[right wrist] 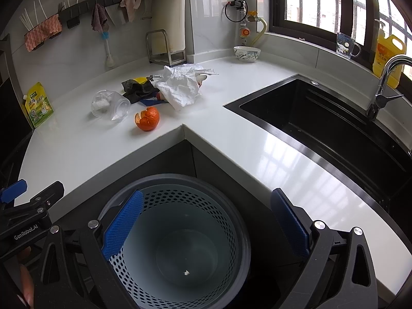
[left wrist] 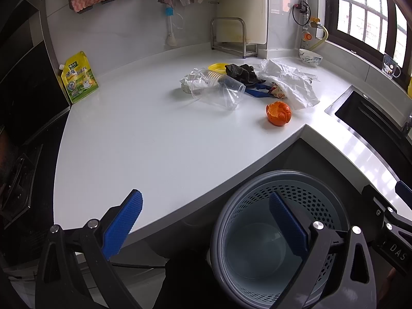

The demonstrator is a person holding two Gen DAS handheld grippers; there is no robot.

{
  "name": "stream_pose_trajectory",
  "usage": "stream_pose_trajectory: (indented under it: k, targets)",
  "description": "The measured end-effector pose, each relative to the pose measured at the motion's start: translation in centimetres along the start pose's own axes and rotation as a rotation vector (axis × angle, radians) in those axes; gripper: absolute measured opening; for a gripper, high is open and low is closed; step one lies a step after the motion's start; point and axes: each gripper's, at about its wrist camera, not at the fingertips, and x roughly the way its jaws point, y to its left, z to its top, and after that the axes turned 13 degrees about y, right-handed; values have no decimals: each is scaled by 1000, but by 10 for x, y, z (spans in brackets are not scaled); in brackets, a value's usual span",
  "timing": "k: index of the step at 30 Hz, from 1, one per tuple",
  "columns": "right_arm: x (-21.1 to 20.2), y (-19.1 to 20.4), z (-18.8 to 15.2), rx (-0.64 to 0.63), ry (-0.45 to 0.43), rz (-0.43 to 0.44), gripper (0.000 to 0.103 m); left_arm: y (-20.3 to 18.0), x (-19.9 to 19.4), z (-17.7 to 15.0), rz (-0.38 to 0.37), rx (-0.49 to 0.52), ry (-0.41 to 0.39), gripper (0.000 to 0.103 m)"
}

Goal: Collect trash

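A heap of trash lies on the white counter (left wrist: 144, 139): a clear plastic cup (left wrist: 219, 90) on its side, a crumpled white paper (left wrist: 291, 82), a dark rag (left wrist: 240, 73), a yellow lid (left wrist: 217, 66) and an orange peel (left wrist: 278, 113). In the right wrist view the same cup (right wrist: 110, 105), paper (right wrist: 180, 86) and peel (right wrist: 147, 119) show. A grey perforated bin (right wrist: 180, 231) stands on the floor below the counter corner, bin (left wrist: 278, 234) nearly bare inside. My left gripper (left wrist: 206, 224) hangs open over the counter edge and bin. My right gripper (right wrist: 206, 224) is open above the bin.
A black sink (right wrist: 322, 118) with a faucet (right wrist: 383, 82) lies to the right. A yellow pouch (left wrist: 78, 78) leans at the left by the stove (left wrist: 18, 180). A bowl (right wrist: 246, 53), a metal rack (left wrist: 231, 38) and a yellow bottle (right wrist: 388, 59) stand along the back.
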Motion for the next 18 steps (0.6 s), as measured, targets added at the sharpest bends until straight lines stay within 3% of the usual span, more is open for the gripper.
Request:
stream_pose_trajectory:
  k: [18]
  targets:
    - [1, 0, 0, 0, -1, 1, 95, -1, 0, 0, -1, 4, 4, 97]
